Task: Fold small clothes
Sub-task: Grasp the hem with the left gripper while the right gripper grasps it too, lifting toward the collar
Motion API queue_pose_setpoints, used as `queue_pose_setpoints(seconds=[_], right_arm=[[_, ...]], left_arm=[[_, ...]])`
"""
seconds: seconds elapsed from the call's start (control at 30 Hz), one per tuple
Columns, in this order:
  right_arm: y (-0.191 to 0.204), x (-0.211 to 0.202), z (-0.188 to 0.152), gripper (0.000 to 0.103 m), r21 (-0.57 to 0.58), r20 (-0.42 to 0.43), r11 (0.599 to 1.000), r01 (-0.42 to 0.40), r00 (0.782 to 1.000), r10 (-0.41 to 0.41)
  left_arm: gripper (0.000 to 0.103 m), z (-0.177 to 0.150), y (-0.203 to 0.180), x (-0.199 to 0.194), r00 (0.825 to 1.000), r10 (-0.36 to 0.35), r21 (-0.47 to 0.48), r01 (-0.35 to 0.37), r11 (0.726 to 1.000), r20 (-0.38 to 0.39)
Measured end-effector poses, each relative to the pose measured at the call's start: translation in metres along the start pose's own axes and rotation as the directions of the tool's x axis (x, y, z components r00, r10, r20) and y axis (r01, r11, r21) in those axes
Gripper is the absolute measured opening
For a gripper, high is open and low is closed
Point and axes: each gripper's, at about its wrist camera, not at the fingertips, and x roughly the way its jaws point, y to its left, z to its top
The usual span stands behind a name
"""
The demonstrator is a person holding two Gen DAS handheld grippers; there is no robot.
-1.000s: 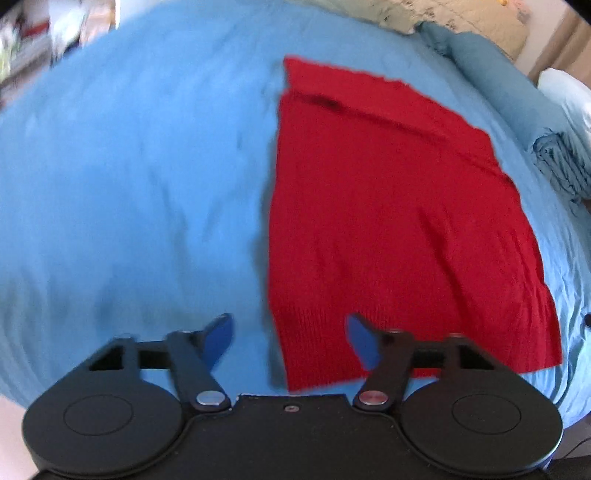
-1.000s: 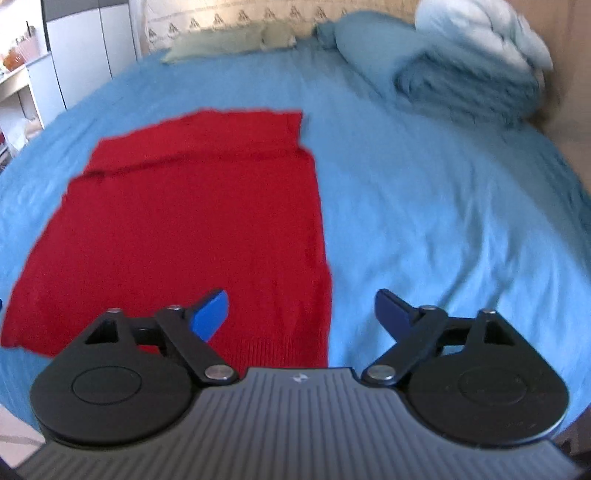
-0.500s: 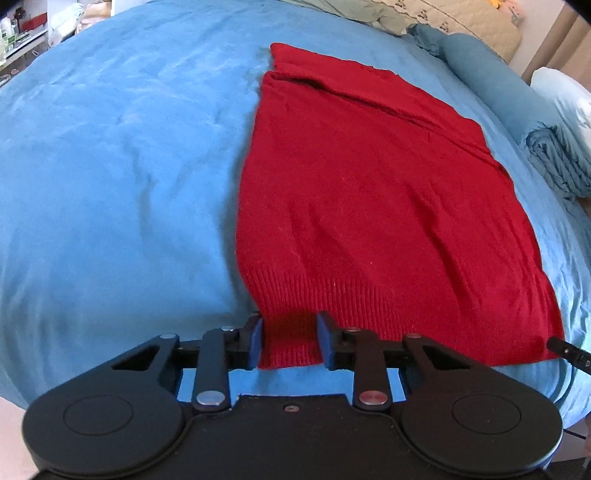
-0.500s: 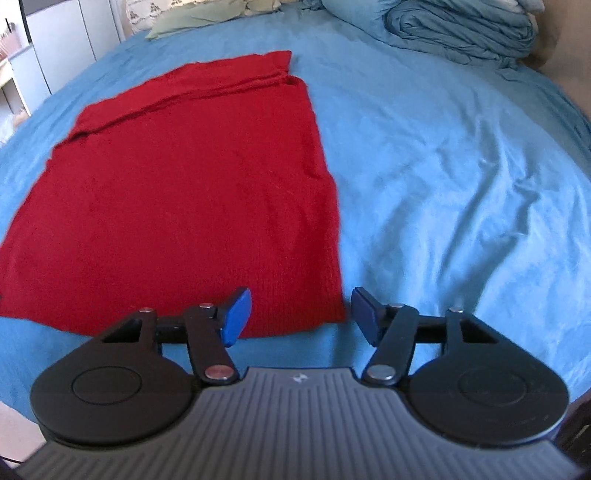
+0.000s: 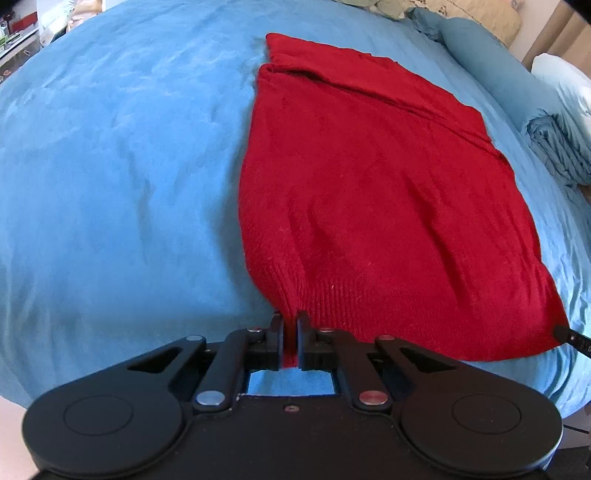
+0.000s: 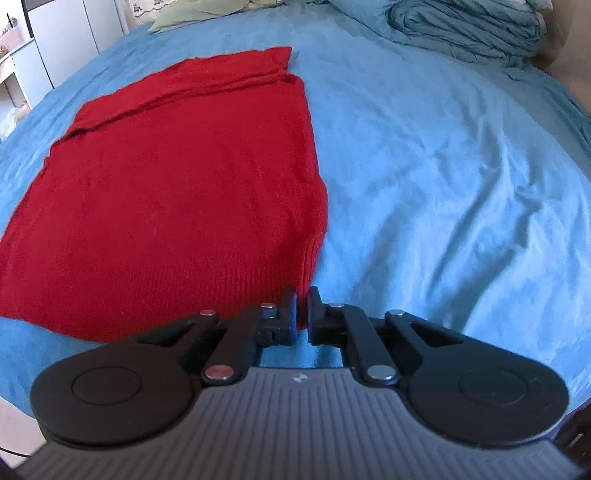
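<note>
A red knit garment (image 5: 373, 192) lies flat on the blue bed, its ribbed hem towards me. My left gripper (image 5: 290, 319) is shut on the hem's near left corner, which is pulled into a small peak. In the right wrist view the same red garment (image 6: 177, 192) fills the left half. My right gripper (image 6: 303, 295) is shut on the hem's near right corner. The right gripper's tip (image 5: 567, 334) shows at the garment's far corner in the left wrist view.
The blue bedsheet (image 5: 110, 177) spreads wide to the left and also shows in the right wrist view (image 6: 443, 177) to the right. Folded blue bedding (image 6: 469, 29) and pillows (image 5: 565, 81) lie at the head. White furniture (image 6: 55, 48) stands beside the bed.
Both grippers came down to the hem and closed on its two near corners. The cloth has bunched up at each grip.
</note>
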Motion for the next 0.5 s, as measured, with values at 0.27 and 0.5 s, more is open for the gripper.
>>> queue_pose_setpoints(seconds=[0.27, 0.5], right_arm=[[-0.009, -0.048, 0.064, 0.020, 0.048, 0.049, 0.994, -0.099, 0.994, 0.097], [-0.015, -0.071, 0.164, 0.020, 0.083, 0.122, 0.978, -0.190, 0.976, 0.179]], left_arm=[[0.006, 0.056, -0.012, -0.056, 0.997, -0.056, -0.055, 0.059, 0.997, 0.053], [0.005, 0.138, -0.028, -0.099, 0.975, -0.080, -0.156, 0.114, 0.981, 0.205]])
